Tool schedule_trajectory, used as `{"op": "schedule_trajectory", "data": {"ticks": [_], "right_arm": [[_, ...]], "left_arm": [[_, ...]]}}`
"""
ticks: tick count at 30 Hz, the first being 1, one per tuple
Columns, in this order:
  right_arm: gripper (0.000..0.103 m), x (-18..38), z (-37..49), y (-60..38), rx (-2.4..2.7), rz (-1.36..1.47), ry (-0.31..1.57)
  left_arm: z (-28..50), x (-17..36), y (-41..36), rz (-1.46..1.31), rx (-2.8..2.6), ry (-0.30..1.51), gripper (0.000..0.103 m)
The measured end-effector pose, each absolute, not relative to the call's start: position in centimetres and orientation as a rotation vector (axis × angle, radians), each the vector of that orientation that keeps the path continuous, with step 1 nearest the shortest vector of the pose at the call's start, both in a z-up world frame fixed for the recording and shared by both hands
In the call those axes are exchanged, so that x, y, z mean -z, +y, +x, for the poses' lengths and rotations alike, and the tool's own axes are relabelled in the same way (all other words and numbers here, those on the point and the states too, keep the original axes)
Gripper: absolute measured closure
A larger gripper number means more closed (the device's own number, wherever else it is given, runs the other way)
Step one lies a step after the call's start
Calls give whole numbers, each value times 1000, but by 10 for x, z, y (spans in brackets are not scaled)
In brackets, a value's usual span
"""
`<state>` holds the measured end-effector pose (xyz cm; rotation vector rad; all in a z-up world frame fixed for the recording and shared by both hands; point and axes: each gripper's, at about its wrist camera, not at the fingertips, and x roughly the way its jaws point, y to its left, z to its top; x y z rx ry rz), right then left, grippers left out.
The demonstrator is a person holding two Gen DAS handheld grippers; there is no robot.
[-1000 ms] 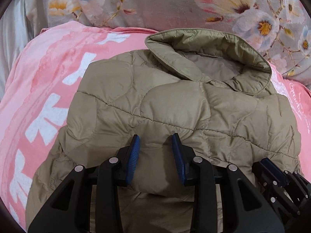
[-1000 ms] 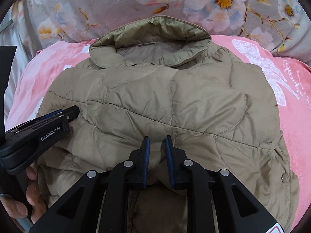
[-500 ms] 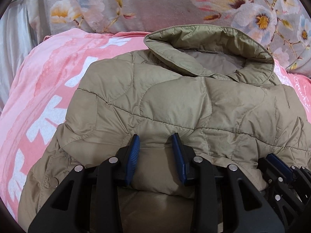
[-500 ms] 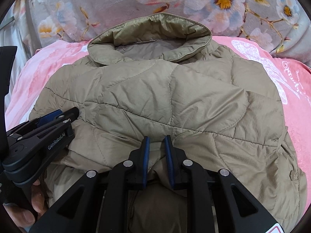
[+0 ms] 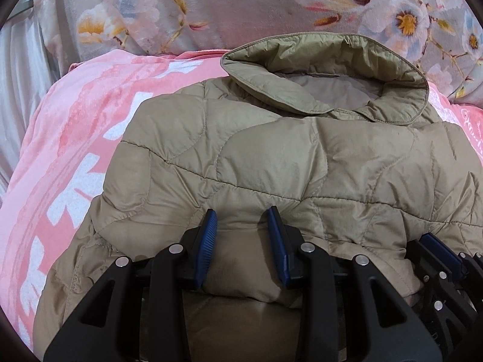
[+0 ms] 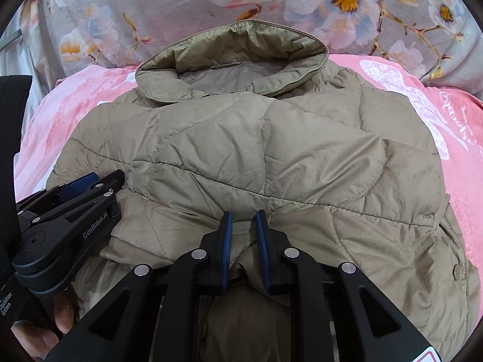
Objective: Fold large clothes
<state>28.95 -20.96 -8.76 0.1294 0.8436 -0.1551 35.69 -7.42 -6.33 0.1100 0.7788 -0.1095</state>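
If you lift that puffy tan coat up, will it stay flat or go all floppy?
Probably floppy: the quilted jacket already sags and creases around both sets of jaws. It looks light for its bulk, since the padding puffs up in soft pillows. The shiny shell may be slippery, so the folded edge could slide out of the right gripper.

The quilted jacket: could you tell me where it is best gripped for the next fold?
Probably the quilted jacket by its folded near edge, coming in low from the near side: that doubled, puffy edge faces both grippers, and the right gripper and left gripper already straddle it.
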Motion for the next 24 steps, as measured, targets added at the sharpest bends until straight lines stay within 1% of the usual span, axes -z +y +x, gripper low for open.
{"op": "schedule_trajectory", "data": {"ticks": [2,3,4,5,6,7,8,10,13,17,18,19,20,21,24], "right_arm": [[85,84,289,-215,129,154,847],[85,82,289,-217,115,154,855],[81,76,287,-220,100,152,864],[72,63,284,-228,91,168,844],[66,53,282,-235,92,189,818],[56,42,283,-245,91,231,786],[52,33,286,-256,87,284,769],[52,22,304,-282,76,434,748],[52,24,337,-303,102,542,739],[53,47,376,-312,103,624,800],[57,53,383,-312,99,642,814],[78,57,390,-312,95,639,824],[100,58,394,-310,100,618,834],[100,57,394,-309,95,607,821],[100,51,385,-311,85,572,772]], "left_arm": [[358,59,-67,66,164,789,64],[359,56,-62,32,209,801,54],[362,49,-52,-29,278,826,48],[365,40,-40,-92,329,839,47],[369,29,-30,-149,357,823,44],[374,17,-22,-186,361,803,41],[380,9,-18,-208,355,793,38],[404,-6,-16,-278,367,801,27],[446,-4,-30,-346,379,878,27],[479,12,-50,-395,401,961,29],[482,17,-55,-401,411,975,34],[488,23,-60,-394,409,999,51],[491,26,-62,-390,406,1009,65],[493,30,-65,-381,409,1025,88],[485,31,-63,-357,424,993,91]]}}
